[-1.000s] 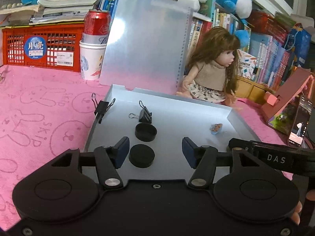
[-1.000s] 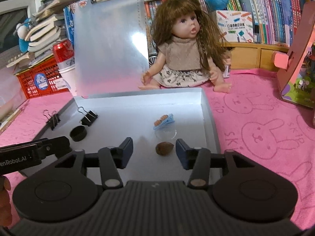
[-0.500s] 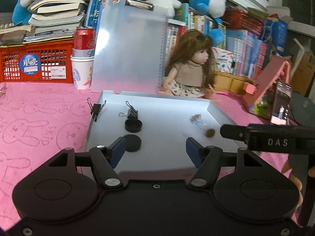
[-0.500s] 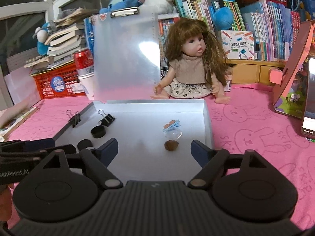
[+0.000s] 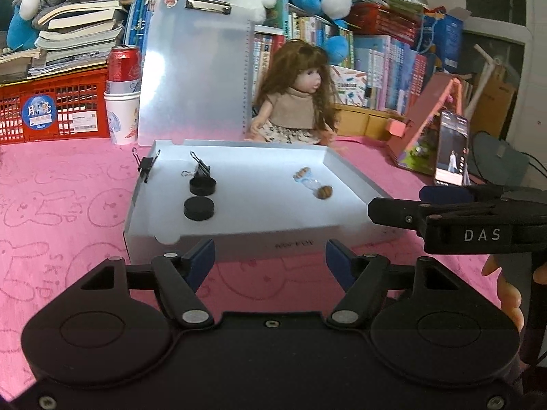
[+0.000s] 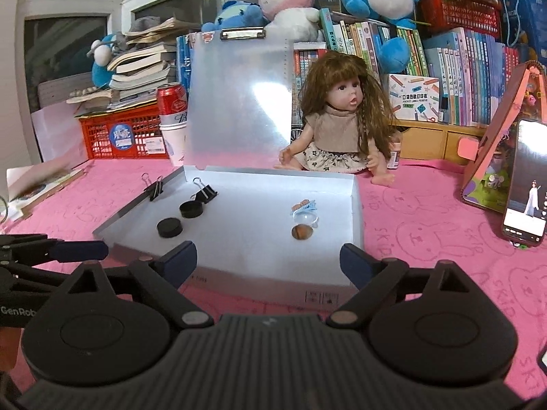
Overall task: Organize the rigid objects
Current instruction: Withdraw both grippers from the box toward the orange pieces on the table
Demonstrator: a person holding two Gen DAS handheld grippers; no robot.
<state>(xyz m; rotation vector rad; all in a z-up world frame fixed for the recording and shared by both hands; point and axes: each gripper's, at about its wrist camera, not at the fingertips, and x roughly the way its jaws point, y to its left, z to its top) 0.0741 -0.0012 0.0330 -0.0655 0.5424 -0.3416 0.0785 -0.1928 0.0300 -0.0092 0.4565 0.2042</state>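
On the pink-covered worktop (image 6: 427, 239) a red crate (image 6: 119, 133) stands far left with a stack of books on it, and beside it a red can (image 6: 172, 102) sits in a paper cup (image 6: 174, 145). The grey tray box (image 6: 355, 218) lies open in the middle, its translucent lid (image 6: 239, 102) standing upright at the back. One black binder clip (image 6: 154, 188) is clamped on the tray's left wall, a second binder clip (image 6: 204, 193) lies inside near it, and in front of that sit an open black cap (image 6: 191, 209) and a flat black disc (image 6: 169, 227), apart from each other. Toward the tray's right side lie a small blue clip (image 6: 304, 206), a clear ring (image 6: 305, 218) and a brown nut-like piece (image 6: 301, 231), close together. A doll (image 6: 342, 126) sits behind the tray, and a phone (image 6: 526, 184) leans against a pink stand at the right. The left gripper (image 5: 270, 261) and the right gripper (image 6: 268, 261) hover before the tray's front wall, both with jaws that have just been opening, spread apart with nothing between them
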